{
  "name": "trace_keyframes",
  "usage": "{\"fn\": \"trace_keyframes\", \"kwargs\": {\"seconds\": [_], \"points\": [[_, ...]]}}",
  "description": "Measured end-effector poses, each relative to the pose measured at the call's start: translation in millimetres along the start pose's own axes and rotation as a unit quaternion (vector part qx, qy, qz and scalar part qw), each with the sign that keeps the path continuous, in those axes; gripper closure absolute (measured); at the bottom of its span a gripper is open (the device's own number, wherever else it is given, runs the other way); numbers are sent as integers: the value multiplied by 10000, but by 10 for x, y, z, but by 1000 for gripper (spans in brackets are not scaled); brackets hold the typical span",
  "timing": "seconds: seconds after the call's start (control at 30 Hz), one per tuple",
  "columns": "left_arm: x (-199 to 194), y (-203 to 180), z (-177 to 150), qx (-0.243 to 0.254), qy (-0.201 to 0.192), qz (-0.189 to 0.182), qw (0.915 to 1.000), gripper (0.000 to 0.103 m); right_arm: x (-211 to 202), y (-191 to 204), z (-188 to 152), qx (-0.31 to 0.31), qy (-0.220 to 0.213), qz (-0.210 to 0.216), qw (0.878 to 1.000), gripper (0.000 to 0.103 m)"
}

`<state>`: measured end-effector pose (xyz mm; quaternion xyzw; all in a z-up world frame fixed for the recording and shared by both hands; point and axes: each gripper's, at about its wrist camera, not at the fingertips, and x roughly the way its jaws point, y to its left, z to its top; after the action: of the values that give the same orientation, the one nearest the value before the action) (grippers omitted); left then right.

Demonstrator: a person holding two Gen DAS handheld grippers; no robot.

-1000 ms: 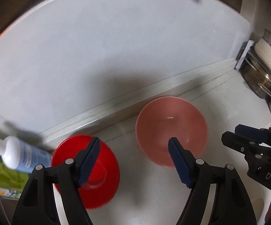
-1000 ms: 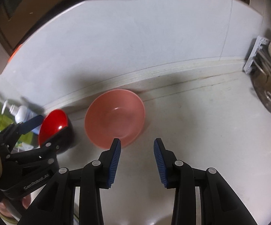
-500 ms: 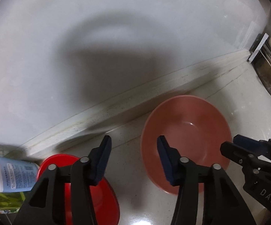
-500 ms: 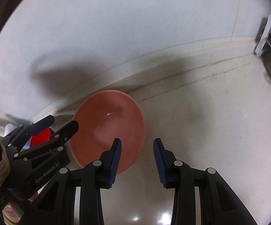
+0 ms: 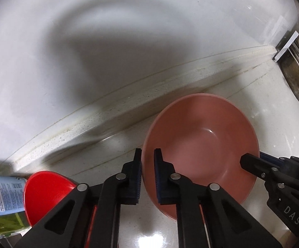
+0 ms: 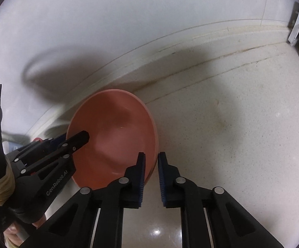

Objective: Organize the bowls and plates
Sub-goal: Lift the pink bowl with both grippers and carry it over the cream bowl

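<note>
A pink bowl (image 5: pixel 207 144) sits on the speckled white counter (image 6: pixel 232 134) near the wall ledge. My left gripper (image 5: pixel 148 165) is shut on the bowl's left rim, one pad outside and one inside. Across the bowl, my right gripper (image 6: pixel 151 165) is shut on the right rim in the same way. Each gripper shows in the other's view: the right gripper (image 5: pixel 250 163) at the bowl's right edge, the left gripper (image 6: pixel 81 138) reaching over the pink bowl (image 6: pixel 116 128) from the left. A red bowl (image 5: pixel 46 194) lies to the left, partly behind my left fingers.
A white bottle (image 5: pixel 2 196) lies at the far left beside the red bowl. Metal pots on a rack (image 5: pixel 298 78) stand at the right edge. A low stone ledge (image 5: pixel 128 107) runs along the wall just behind the bowls. A hand (image 6: pixel 11 231) shows at the lower left.
Both grippers came down toward the pink bowl and closed, the left from wide open onto its left rim, the right onto its right rim. The bowl now looks larger and closer.
</note>
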<state>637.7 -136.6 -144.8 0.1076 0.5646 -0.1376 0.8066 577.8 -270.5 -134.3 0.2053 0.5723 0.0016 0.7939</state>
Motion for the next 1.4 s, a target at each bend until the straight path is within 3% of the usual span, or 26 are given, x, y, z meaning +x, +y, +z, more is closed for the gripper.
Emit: {"fn": "trace_keyframes", "kwargs": {"seconds": [0.43, 0.77, 1.4], "points": [[-550, -35, -344, -6, -389, -170, 9991, 91, -280, -5, -140, 7, -187, -7, 9998, 90], [-1120, -294, -732, 74, -868, -421, 9953, 91, -769, -9, -525, -140, -507, -2, 9986, 90], [-1752, -983, -1408, 657, -1246, -779, 9870, 91, -1639, -395, -1398, -73, -1069, -237, 9940, 90]]}}
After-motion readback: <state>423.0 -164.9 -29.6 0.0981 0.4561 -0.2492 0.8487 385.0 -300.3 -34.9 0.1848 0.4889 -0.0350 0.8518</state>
